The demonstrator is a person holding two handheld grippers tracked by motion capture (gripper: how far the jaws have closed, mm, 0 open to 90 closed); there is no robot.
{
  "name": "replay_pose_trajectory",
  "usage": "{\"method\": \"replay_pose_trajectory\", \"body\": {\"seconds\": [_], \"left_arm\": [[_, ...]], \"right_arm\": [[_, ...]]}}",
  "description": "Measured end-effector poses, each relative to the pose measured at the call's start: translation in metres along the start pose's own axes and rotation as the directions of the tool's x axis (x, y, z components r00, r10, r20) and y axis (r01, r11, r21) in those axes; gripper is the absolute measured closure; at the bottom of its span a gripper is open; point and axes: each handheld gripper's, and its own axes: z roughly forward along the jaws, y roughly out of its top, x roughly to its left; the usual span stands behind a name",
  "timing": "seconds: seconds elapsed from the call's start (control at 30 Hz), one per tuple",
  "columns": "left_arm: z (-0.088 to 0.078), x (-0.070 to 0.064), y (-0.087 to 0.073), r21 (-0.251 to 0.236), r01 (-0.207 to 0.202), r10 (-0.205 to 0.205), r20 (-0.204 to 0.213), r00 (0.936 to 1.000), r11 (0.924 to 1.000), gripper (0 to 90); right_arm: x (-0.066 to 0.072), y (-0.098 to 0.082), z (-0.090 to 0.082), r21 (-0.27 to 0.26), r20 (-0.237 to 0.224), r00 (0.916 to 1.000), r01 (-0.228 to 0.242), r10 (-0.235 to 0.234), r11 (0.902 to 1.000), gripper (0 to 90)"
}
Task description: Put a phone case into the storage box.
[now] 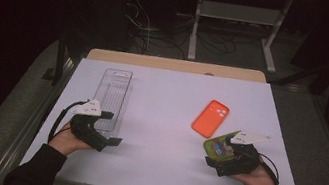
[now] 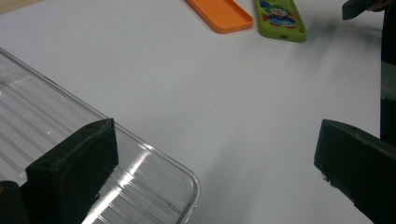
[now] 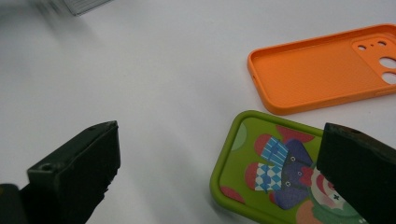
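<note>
Hovering over the green phone case (image 3: 280, 172) on the table (image 1: 163, 117), the right tool (image 1: 229, 156) is wide open, holding nothing. The left tool (image 1: 95, 131) waits wide by the clear tray (image 1: 114, 95). Next, I think, comes closing on the case's edge.

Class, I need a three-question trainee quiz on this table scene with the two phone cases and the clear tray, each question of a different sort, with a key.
1. True or false: the orange phone case lies with its hollow inside facing up.
2. Which thing lies nearest the right claw? A. the clear plastic tray B. the green cartoon phone case C. the orange phone case
3. Fill in: the left claw stands ____, with one jaw over a corner of the clear plastic tray.

Key: 1 true; 2 B; 3 open.
</note>
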Motion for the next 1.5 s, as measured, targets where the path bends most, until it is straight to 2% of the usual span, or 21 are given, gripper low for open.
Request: {"method": "replay_pose_trajectory", "body": {"seconds": [0.23,0.3,0.4,0.63,0.67,0.83,1.1,1.13,1.17,1.23,1.27,1.5], "left_arm": [[0.001,0.002,0.001,0.006,0.002,-0.002,-0.007,1.0000,1.0000,0.0],[0.001,0.002,0.002,0.009,-0.001,0.001,-0.013,0.9999,1.0000,0.0],[0.001,0.002,0.001,0.018,0.000,0.000,-0.009,1.0000,0.9998,0.0],[0.000,0.002,0.002,0.020,-0.014,0.014,-0.011,0.9998,0.9997,0.0],[-0.001,0.002,0.002,0.023,-0.017,0.017,-0.011,0.9998,0.9996,0.0],[-0.003,0.003,0.001,0.021,-0.008,0.008,-0.009,0.9999,0.9998,0.0],[-0.001,0.001,0.002,0.022,-0.005,0.005,-0.005,1.0000,0.9997,0.0],[-0.001,0.001,0.002,0.022,-0.002,0.002,-0.003,1.0000,0.9997,0.0],[-0.001,0.000,0.002,0.022,0.002,-0.002,-0.002,1.0000,0.9998,0.0],[-0.001,-0.001,0.001,0.015,0.012,-0.012,-0.002,0.9999,0.9998,0.0],[-0.002,0.000,0.001,0.015,0.009,-0.009,-0.003,1.0000,0.9998,0.0],[-0.002,0.001,0.001,0.010,-0.003,0.003,-0.003,1.0000,0.9999,0.0]], "right_arm": [[-0.002,0.004,-0.002,0.005,0.007,1.0000,-0.001,0.001,1.0000,0.0],[-0.005,0.006,-0.003,0.009,0.027,0.9996,-0.007,0.006,0.9999,0.0],[-0.007,0.009,-0.003,0.009,0.034,0.9993,-0.017,0.016,0.9998,0.0],[-0.015,0.016,0.001,0.032,0.050,0.9979,-0.041,0.040,0.9986,1.1],[-0.017,0.020,0.003,0.033,0.064,0.9972,-0.042,0.040,0.9986,1.5],[-0.020,0.027,0.006,0.040,0.076,0.9959,-0.051,0.048,0.9979,3.0],[-0.032,0.043,0.014,0.042,0.108,0.9932,-0.047,0.042,0.9981,12.1],[-0.034,0.047,0.015,0.057,0.123,0.9906,-0.067,0.059,0.9962,13.5],[-0.037,0.049,0.017,0.058,0.130,0.9906,-0.052,0.044,0.9970,14.3],[-0.037,0.051,0.017,0.070,0.134,0.9893,-0.068,0.058,0.9953,15.0],[-0.040,0.054,0.019,0.080,0.142,0.9871,-0.086,0.074,0.9930,18.3],[-0.048,0.061,0.027,0.100,0.173,0.9823,-0.090,0.072,0.9909,26.3]]}}
